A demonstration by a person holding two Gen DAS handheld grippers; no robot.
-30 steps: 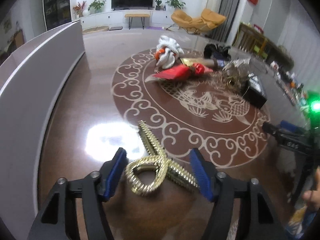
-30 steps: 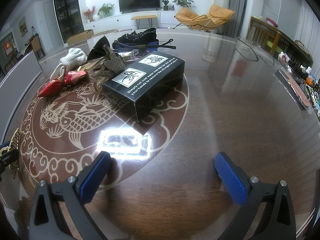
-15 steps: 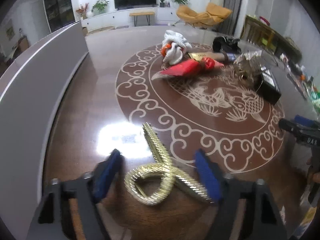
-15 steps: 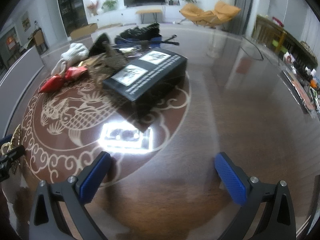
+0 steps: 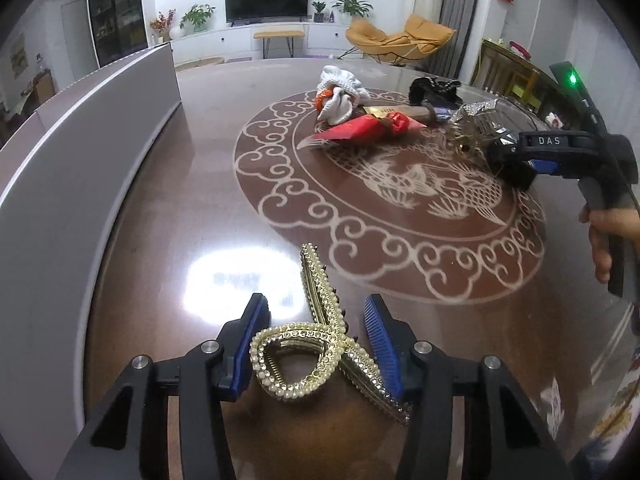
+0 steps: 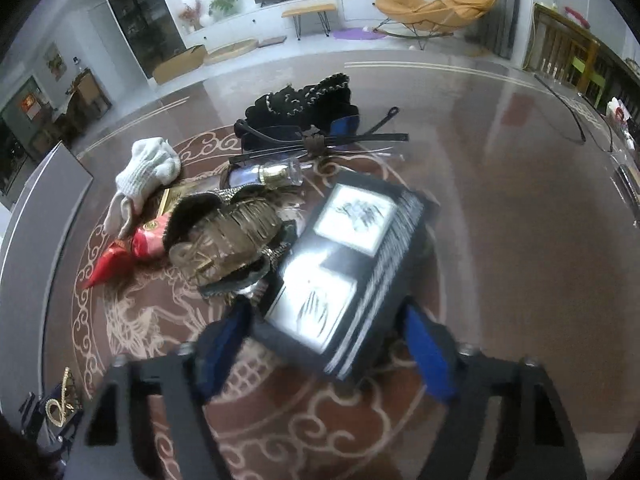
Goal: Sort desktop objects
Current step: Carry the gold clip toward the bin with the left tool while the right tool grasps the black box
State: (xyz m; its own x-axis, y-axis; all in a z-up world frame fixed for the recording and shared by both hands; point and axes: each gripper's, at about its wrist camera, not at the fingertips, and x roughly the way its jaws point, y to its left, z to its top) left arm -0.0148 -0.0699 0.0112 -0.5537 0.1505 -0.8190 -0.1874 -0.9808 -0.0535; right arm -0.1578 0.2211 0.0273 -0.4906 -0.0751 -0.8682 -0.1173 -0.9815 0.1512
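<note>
A gold pearl-studded hair clip [image 5: 316, 344] lies on the dark table between the fingers of my left gripper [image 5: 318, 344], which is open around it. It also shows small at the lower left of the right wrist view [image 6: 60, 402]. My right gripper [image 6: 328, 344] is open with its fingers on either side of the near end of a black box [image 6: 352, 268] with white pictures. In the left wrist view the right gripper [image 5: 536, 160] hangs over the pile at the right.
A pile lies on the table's round pattern: a white glove [image 6: 146, 172], a red foil cone [image 6: 120, 256], a gold fringed piece [image 6: 228, 236], a black chain bag [image 6: 304, 100], a bottle [image 6: 264, 174]. A grey panel [image 5: 60, 168] lines the left edge.
My right gripper has moved forward across the table to the black box, which now sits between its fingers. My left gripper has stayed around the hair clip.
</note>
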